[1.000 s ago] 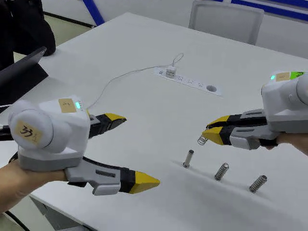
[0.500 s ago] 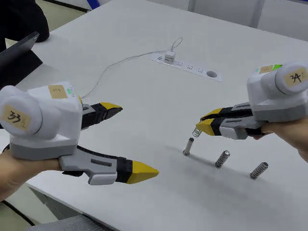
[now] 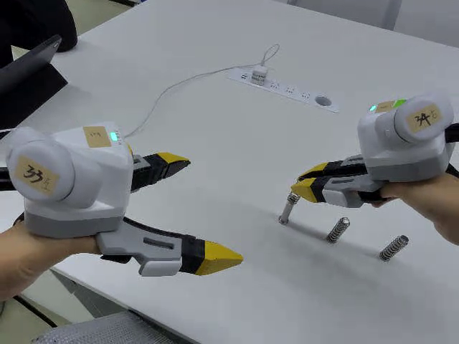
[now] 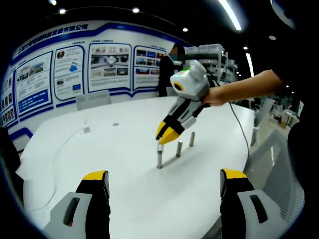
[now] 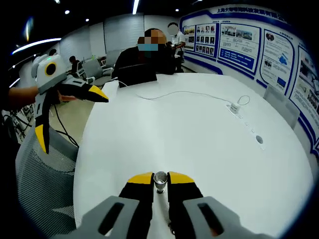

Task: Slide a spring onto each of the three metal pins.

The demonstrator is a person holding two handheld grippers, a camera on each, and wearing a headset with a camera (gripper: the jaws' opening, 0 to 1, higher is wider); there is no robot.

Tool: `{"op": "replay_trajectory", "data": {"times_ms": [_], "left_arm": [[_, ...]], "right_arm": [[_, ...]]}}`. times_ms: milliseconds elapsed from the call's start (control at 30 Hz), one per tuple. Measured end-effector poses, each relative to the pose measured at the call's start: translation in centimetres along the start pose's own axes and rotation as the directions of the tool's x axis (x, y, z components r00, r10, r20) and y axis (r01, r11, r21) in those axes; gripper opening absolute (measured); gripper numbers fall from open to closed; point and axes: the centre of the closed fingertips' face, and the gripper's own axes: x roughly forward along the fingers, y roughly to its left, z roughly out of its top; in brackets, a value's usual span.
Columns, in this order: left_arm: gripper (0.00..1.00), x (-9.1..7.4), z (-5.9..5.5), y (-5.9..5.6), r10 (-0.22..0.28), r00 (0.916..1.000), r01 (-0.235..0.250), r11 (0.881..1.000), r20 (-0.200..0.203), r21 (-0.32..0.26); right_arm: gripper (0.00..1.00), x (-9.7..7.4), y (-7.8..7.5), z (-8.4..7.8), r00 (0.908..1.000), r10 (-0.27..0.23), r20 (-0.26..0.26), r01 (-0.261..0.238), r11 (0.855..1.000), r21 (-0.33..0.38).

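Right gripper [image 3: 301, 189] is pinched closed on a small coiled steel spring [image 3: 293, 198], which sits at the tip of the bare upright metal pin [image 3: 285, 213]. Two spring-covered pins [image 3: 338, 229] stand just beyond that pin on the right gripper's side. Left gripper [image 3: 214, 208] has its jaws spread wide and empty, well apart from the pin.

On the left gripper [image 3: 209, 208], rear cap: round tan label [image 3: 37, 175], handwritten "33" plus one unclear character. Top face: square tan label [image 3: 95, 136], illegible. On the right gripper [image 3: 300, 183]: end-cap label [image 3: 423, 117], handwritten, apparently "34". Wall boards [image 4: 70, 64]: Chinese heading in blue, too small to read.
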Motion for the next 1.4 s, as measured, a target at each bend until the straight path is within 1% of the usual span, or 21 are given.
{"op": "replay_trajectory", "data": {"times_ms": [100,267,433,467,600,633,833,967,1100,1333,1400], "left_arm": [[0.94,0.0,-0.2,0.0,0.0,1.0,0.0,1.0,-0.004,-0.003],[0.94,-0.1,-0.5,-0.3,-0.007,0.9999,0.007,1.0,-0.012,-0.006],[0.94,0.1,-0.6,-0.4,-0.012,0.9998,0.012,1.0,-0.017,-0.008],[0.94,0.1,-0.6,-0.4,-0.011,0.9998,0.011,1.0,-0.018,-0.009],[0.94,0.2,-0.6,-0.3,-0.01,0.9998,0.01,1.0,-0.015,-0.012],[0.94,0.2,-0.6,-0.3,-0.01,0.9998,0.01,1.0,-0.017,-0.012],[0.94,0.4,-0.7,-0.3,-0.015,0.9997,0.015,1.0,-0.019,-0.018],[0.94,0.5,-0.8,-0.4,-0.018,0.9996,0.017,1.0,-0.022,-0.018],[0.94,0.5,-0.8,-0.4,-0.018,0.9996,0.018,1.0,-0.022,-0.019],[0.94,0.3,-0.9,-0.6,-0.013,0.9996,0.013,1.0,-0.025,-0.021],[0.94,0.2,-1.0,-0.7,-0.012,0.9995,0.011,1.0,-0.029,-0.019]], "right_arm": [[0.11,0.5,0.0,-0.4,0.9999,-0.003,-0.01,0.003,1.0,-0.004],[0.11,1.2,0.2,-0.9,0.9996,-0.002,-0.028,0.001,1.0,-0.014],[0.11,2.3,0.3,-1.9,0.9981,-0.011,-0.061,0.007,0.998,-0.056],[0.11,2.5,0.1,-2.1,0.9975,-0.02,-0.067,0.015,0.997,-0.074],[0.11,3.1,0.2,-2.6,0.9968,-0.012,-0.079,0.007,0.998,-0.069],[0.11,3.1,0.1,-2.8,0.9963,-0.017,-0.085,0.01,0.997,-0.074],[0.11,3.2,0.2,-3.1,0.9958,-0.01,-0.091,0.004,0.998,-0.066],[0.11,3.3,0.3,-3.2,0.9952,-0.008,-0.098,0.0,0.997,-0.077],[0.11,3.4,0.3,-3.4,0.9947,-0.017,-0.101,0.008,0.996,-0.092],[0.12,3.5,0.3,-3.8,0.9945,-0.011,-0.104,0.003,0.997,-0.079],[0.12,3.4,0.2,-3.8,0.9951,-0.012,-0.098,0.005,0.997,-0.074]]}}
